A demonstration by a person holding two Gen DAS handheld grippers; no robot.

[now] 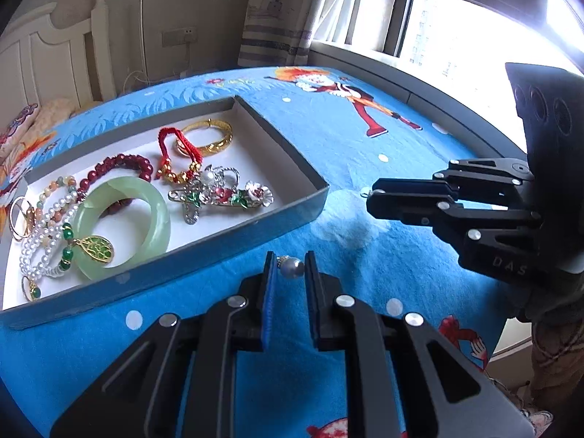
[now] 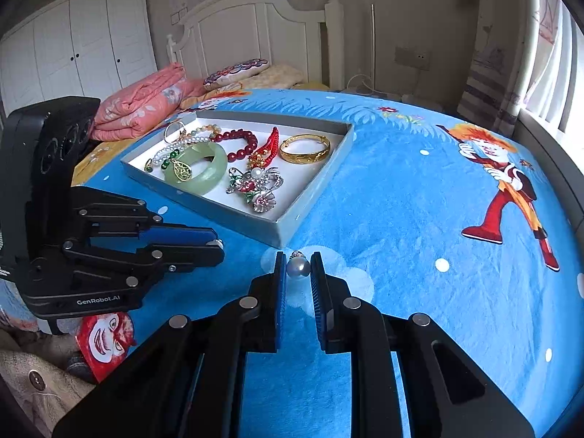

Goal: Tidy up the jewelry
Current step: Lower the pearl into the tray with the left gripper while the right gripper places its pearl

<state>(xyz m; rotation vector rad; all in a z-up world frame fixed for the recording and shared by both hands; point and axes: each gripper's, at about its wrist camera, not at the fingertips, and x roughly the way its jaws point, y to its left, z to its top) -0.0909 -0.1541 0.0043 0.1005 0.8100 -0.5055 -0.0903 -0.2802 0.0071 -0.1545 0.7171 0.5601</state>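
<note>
Pearl earring [image 1: 296, 269] sits between the tips of the left gripper [image 1: 290, 256], and the blue pads pinch it tight. A second pearl earring [image 2: 299, 268] is pinched the same way in the right gripper [image 2: 298, 255]. Both are held above the blue blanket [image 1: 365, 138], not in the grey tray [image 1: 219, 244] yet. From the left fingers the tray lies ahead and to the left, very near. From the right fingers its corner is straight ahead, just past the pearl
</note>
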